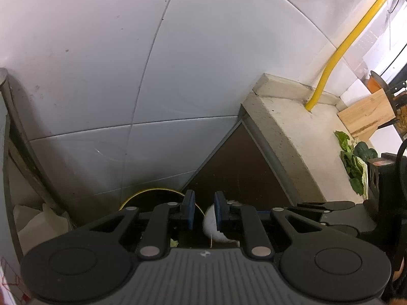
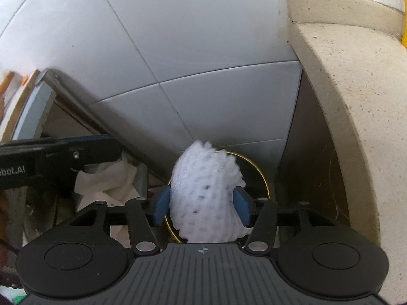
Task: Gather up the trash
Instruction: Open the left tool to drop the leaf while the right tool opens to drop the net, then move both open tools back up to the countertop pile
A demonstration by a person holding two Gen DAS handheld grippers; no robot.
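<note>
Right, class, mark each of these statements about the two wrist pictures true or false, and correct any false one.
1. A white foam net sits between the right gripper's blue pads. True.
2. The pipe up the tiled wall is red. False: it is yellow.
3. Green leaves lie on the stone counter. True.
4. The left gripper holds a wooden board. False: nothing is between its pads, and the board leans on the counter.
5. The bin below has a yellow rim. True.

Your right gripper (image 2: pixel 201 207) points steeply down, blue pads flanking the white foam net (image 2: pixel 206 198); your left gripper (image 1: pixel 203 209) sits nearly closed, empty.
</note>
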